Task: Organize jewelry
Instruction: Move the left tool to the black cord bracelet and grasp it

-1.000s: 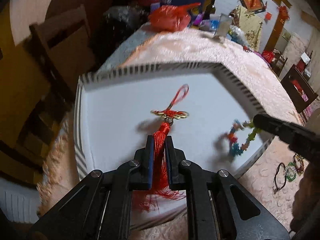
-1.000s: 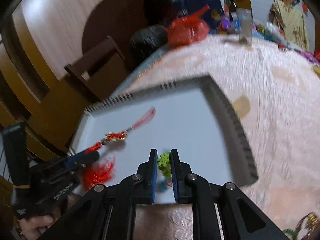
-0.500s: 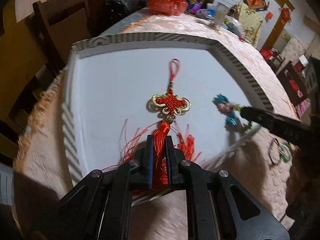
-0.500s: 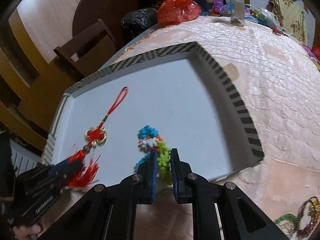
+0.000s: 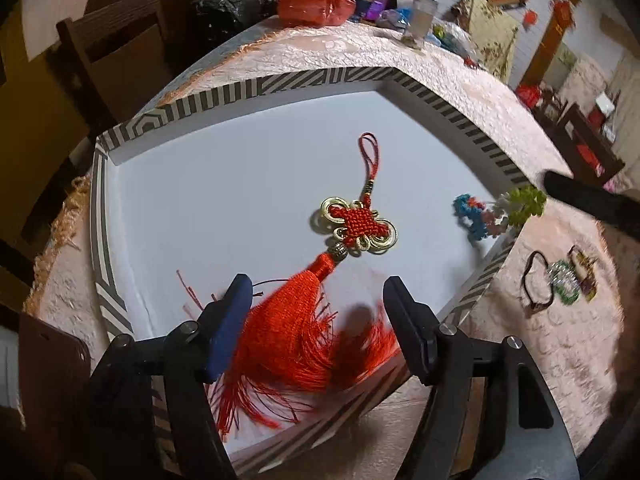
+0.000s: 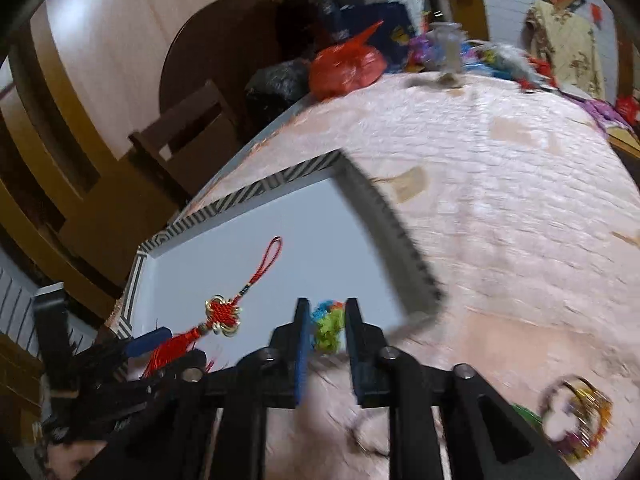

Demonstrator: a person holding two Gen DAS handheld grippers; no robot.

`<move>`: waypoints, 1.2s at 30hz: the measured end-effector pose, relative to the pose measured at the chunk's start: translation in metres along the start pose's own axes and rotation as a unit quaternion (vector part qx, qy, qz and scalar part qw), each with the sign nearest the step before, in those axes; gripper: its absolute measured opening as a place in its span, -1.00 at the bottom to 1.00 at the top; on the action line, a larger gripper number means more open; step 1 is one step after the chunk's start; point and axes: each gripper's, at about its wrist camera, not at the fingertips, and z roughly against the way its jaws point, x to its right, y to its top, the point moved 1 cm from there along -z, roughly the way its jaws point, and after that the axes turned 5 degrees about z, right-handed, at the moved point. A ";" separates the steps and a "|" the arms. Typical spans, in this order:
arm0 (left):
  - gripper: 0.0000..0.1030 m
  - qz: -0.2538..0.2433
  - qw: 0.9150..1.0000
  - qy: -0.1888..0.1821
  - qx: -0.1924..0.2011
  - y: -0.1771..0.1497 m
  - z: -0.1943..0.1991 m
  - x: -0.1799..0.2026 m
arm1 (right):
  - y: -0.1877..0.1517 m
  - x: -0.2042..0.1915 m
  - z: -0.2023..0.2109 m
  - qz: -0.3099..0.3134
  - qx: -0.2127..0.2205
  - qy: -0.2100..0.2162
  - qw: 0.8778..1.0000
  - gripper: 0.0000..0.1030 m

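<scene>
The left tongs (image 5: 320,300) have just been opening and now stand wide apart, with the tassel of the red knot charm (image 5: 360,228) lying loose between them on the white tray (image 5: 200,200). The right tongs (image 6: 326,332) have also just been opening, slightly; the beaded bracelet (image 6: 328,326) sits between them near the tray's edge, and whether the pads touch it I cannot tell.
</scene>
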 end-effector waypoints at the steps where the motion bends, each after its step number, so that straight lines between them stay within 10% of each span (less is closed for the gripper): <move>1: 0.32 -0.003 1.000 0.003 0.001 0.001 0.000 0.000 | -0.004 0.004 0.011 -0.002 0.007 -0.004 1.000 -0.51; 10: 0.32 0.023 0.999 0.025 0.034 0.011 0.019 -0.007 | -0.075 0.082 0.085 -0.068 0.025 -0.061 0.995 -0.33; 19: 0.34 -0.112 0.987 -0.105 0.041 -0.014 0.046 0.091 | -0.152 0.111 0.106 -0.141 -0.027 -0.144 0.979 -0.32; 29: 0.34 -0.182 0.972 -0.146 -0.010 -0.031 0.003 0.154 | -0.183 0.115 0.117 -0.099 -0.033 -0.150 0.983 -0.11; 36: 0.19 -0.168 0.978 -0.126 -0.013 -0.034 -0.017 0.156 | -0.181 0.100 0.106 -0.055 -0.045 -0.163 0.984 0.21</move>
